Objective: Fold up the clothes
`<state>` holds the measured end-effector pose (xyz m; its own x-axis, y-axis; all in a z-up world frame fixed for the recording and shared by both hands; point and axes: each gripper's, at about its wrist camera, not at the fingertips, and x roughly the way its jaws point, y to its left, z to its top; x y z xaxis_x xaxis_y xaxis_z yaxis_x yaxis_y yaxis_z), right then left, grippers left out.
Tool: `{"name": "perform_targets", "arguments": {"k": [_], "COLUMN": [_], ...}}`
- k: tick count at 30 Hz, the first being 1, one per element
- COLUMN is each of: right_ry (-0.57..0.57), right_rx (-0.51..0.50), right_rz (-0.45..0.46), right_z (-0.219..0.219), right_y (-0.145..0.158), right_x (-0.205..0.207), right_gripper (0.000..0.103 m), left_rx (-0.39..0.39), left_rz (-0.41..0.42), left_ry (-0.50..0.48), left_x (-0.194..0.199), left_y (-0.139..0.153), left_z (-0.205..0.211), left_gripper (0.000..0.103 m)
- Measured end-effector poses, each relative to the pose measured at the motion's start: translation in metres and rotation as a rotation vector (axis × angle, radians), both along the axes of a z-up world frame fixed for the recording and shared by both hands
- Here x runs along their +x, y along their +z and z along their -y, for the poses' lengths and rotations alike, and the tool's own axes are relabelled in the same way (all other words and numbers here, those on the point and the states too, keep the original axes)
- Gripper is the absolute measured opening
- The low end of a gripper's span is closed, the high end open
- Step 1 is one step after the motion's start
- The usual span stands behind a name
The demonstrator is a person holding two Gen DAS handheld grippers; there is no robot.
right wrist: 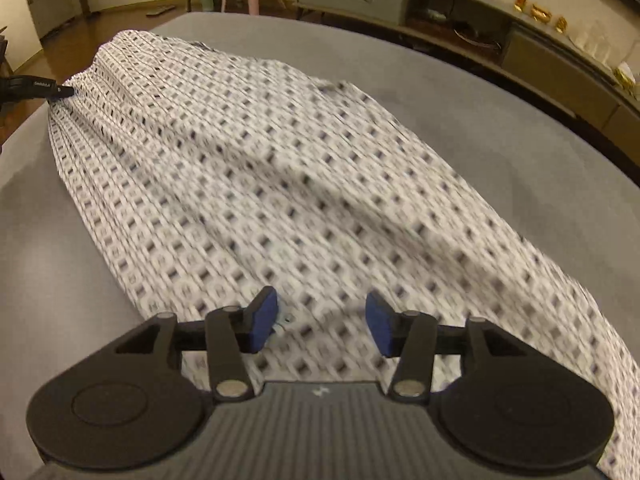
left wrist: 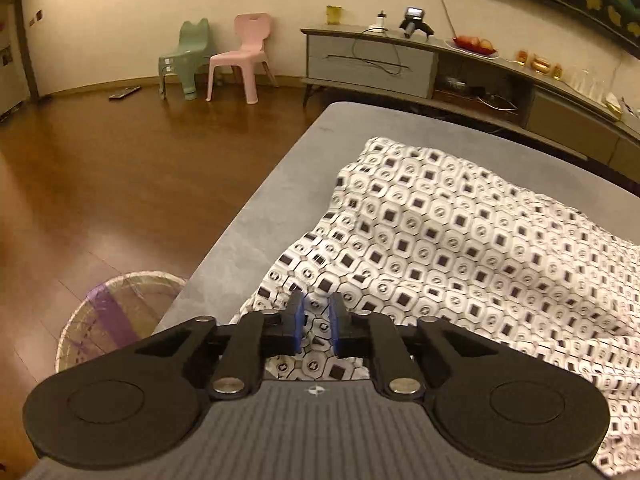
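Observation:
A white garment printed with small dark squares (left wrist: 460, 248) lies rumpled across the grey table (left wrist: 256, 208). My left gripper (left wrist: 318, 312) sits low over the garment's near left edge. Its blue pads (left wrist: 297, 320) stand a narrow gap apart, with a small ridge of cloth rising between the tips and a gap still showing on either side. In the right wrist view the same gripper (right wrist: 60, 91) touches the far left edge of the garment (right wrist: 260, 168). My right gripper (right wrist: 322, 320) hovers over the near end of the cloth, jaws wide apart with nothing pinched. That view is motion-blurred.
A woven basket (left wrist: 116, 312) stands on the wooden floor beside the table's left edge. A green chair (left wrist: 186, 60) and a pink chair (left wrist: 244, 60) stand by the far wall. A long low cabinet (left wrist: 368, 60) with cables and small items runs behind the table.

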<state>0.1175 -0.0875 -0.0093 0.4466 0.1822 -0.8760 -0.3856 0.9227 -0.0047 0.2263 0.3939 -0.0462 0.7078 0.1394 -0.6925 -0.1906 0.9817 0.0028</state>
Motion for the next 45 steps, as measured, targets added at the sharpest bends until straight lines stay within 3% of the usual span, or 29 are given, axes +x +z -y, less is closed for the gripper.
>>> {"name": "perform_targets", "arguments": {"k": [2, 7, 9, 14, 22, 23, 24, 31, 37, 41, 42, 45], "right_ry": [-0.008, 0.217, 0.333, 0.473, 0.491, 0.490, 0.487, 0.490, 0.519, 0.511, 0.497, 0.373], "right_rx": [-0.037, 0.007, -0.032, -0.170, -0.175, -0.180, -0.186, -0.124, -0.120, -0.107, -0.081, 0.137], "right_rz": [0.056, 0.262, 0.322, 0.374, 0.343, 0.345, 0.337, 0.366, 0.330, 0.280, 0.266, 0.209], "right_z": [-0.007, -0.095, -0.136, -0.198, -0.216, -0.219, -0.222, -0.222, -0.224, -0.219, -0.214, -0.178], "right_y": [0.011, 0.035, 0.030, -0.001, -0.011, -0.011, -0.012, 0.007, -0.002, -0.011, -0.009, 0.023], "right_x": [-0.013, -0.047, -0.052, -0.042, -0.029, -0.028, -0.027, -0.057, -0.064, -0.057, -0.053, -0.029], "right_gripper": [0.038, 0.037, 0.036, 0.036, 0.036, 0.030, 0.000, 0.000, 0.000, 0.002, 0.006, 0.019], "left_rx": [-0.029, -0.059, -0.078, -0.096, -0.116, -0.118, -0.113, -0.167, -0.100, -0.031, -0.025, -0.016], "left_rz": [0.027, 0.044, 0.046, 0.040, 0.044, 0.046, 0.049, 0.072, 0.017, -0.050, -0.047, -0.046], "left_ry": [-0.042, -0.098, -0.099, -0.088, -0.114, -0.119, -0.124, -0.187, -0.281, -0.265, -0.264, -0.263], "left_x": [-0.010, -0.016, -0.019, -0.015, -0.009, -0.009, -0.010, -0.013, -0.008, 0.002, 0.002, 0.002], "left_y": [0.012, 0.020, 0.020, 0.014, 0.012, 0.012, 0.014, 0.020, 0.008, -0.014, -0.014, -0.014], "left_z": [0.003, 0.013, 0.012, 0.007, 0.008, 0.009, 0.011, 0.022, 0.059, 0.069, 0.068, 0.067], "left_gripper": [0.024, 0.026, 0.026, 0.032, 0.032, 0.032, 0.032, 0.032, 0.032, 0.032, 0.032, 0.032]}}
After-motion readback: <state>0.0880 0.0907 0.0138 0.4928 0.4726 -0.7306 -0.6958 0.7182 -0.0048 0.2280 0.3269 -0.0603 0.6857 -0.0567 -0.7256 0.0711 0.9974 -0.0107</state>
